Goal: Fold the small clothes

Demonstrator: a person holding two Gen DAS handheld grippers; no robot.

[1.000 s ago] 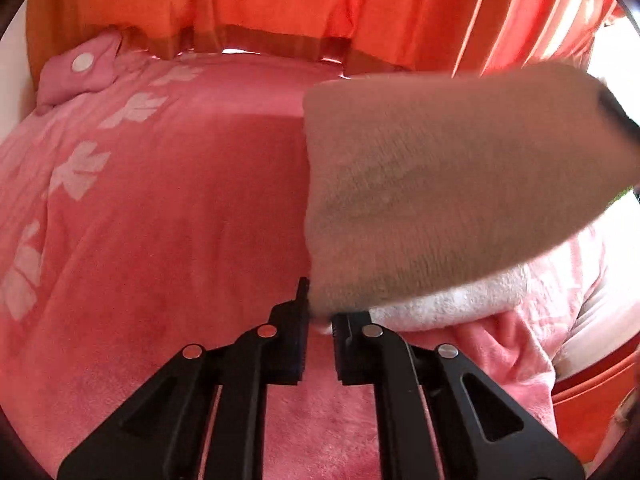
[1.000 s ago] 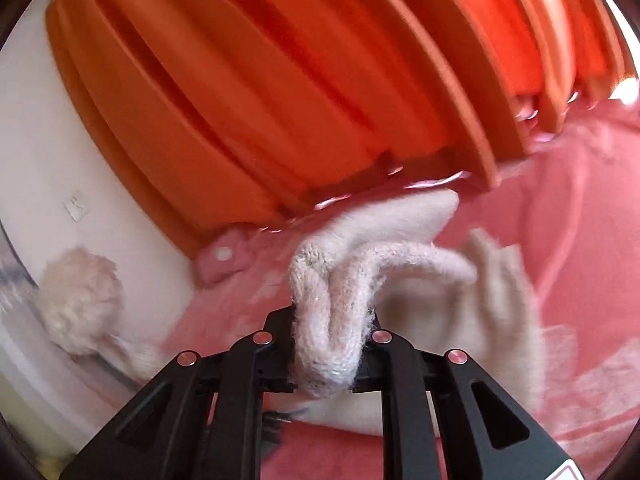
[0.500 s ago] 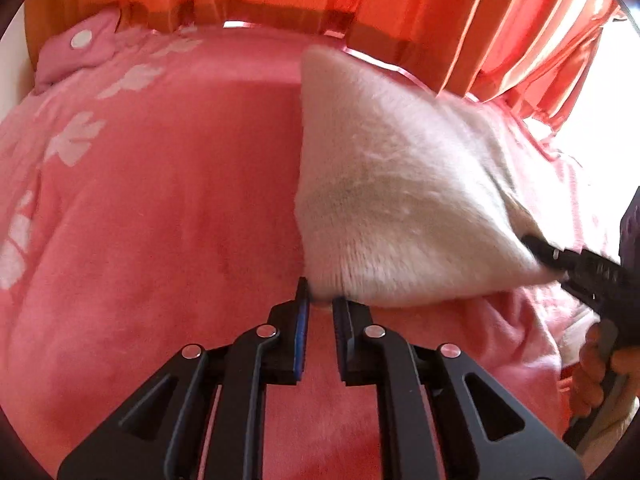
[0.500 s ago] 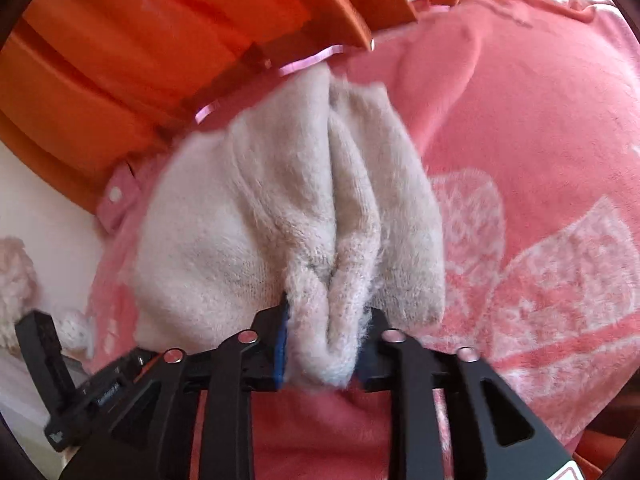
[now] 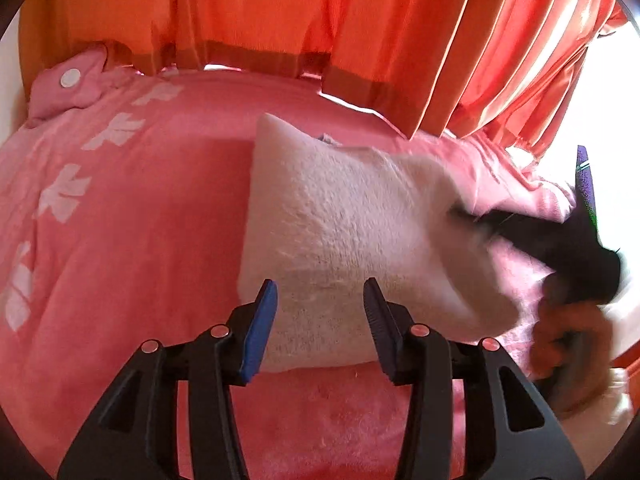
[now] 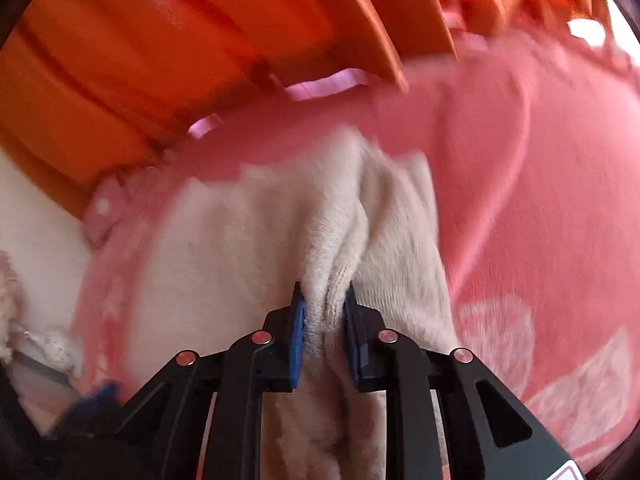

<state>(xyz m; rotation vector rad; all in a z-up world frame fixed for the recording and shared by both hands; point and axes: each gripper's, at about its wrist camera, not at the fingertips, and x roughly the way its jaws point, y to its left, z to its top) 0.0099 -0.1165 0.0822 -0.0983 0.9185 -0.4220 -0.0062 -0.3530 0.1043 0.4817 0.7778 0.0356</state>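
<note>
Left wrist view shows the cream fleece garment point(image 5: 352, 232) lying folded on the pink blanket point(image 5: 132, 248), a soft slab with its near edge between the fingers of the left gripper point(image 5: 320, 320). Those jaws have just been opening and now stand about half apart, their blue pads clear of the cloth on either side, so the near edge sits in the gap without being pressed; this looks like a release made because that side of the fold is already laid where it should be. At the right of the same view the right gripper point(image 5: 464, 216) reaches into the far end of the garment, with the person's hand point(image 5: 568, 344) blurred behind it. Right wrist view gives the closer reading: a bunched ridge of the fleece point(image 6: 320, 240) rises straight into the right gripper point(image 6: 323, 300), whose jaws have just been closing and now stand narrow, pads pressing the pleat from both sides. That pinch is probably kept to draw or settle the last layer flat, since the cloth puckers there while lying smooth elsewhere. Beyond the garment the blanket spreads wide with its pale leaf print point(image 5: 64, 196), a pink cushion with a white button point(image 5: 68, 84) sits at its far corner, and orange curtains point(image 5: 280, 20) hang behind.
</note>
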